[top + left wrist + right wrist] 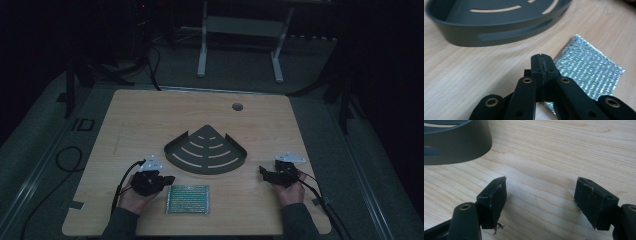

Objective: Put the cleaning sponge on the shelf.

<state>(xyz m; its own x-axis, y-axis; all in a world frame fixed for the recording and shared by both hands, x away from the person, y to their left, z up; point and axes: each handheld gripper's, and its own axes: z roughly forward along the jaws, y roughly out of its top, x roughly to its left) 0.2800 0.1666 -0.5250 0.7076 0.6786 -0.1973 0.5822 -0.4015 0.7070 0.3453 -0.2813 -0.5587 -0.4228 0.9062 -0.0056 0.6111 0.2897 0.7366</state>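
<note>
- The left gripper [167, 179] sits at the near left of the table [150, 115], held in the person's left hand [134, 196]. In the left gripper view [541, 56] its two black jaws are pressed flat together with nothing between them.
- The silver mesh pad [188, 199] lies flat near the front edge of the table, just right of the left gripper's tip. In the left gripper view the pad [589, 72] runs from beside the closed jaws off to the right, with one corner passing under the gripper's linkage. Whether the jaw tips touch it cannot be told.
- The grey corner shelf [206, 150] rests at mid-table, just beyond the pad and between the two grippers. Its slotted wall [499, 35] stands close ahead of the left gripper.
- The right gripper [262, 171] rests at the near right, held in the right hand [290, 192]. Its jaws stand wide apart [540, 192] over bare wood, with nothing between them; an end of the shelf wall [456, 145] shows at upper left.
- No brand, label or writing can be read on the pad, shelf or grippers.
</note>
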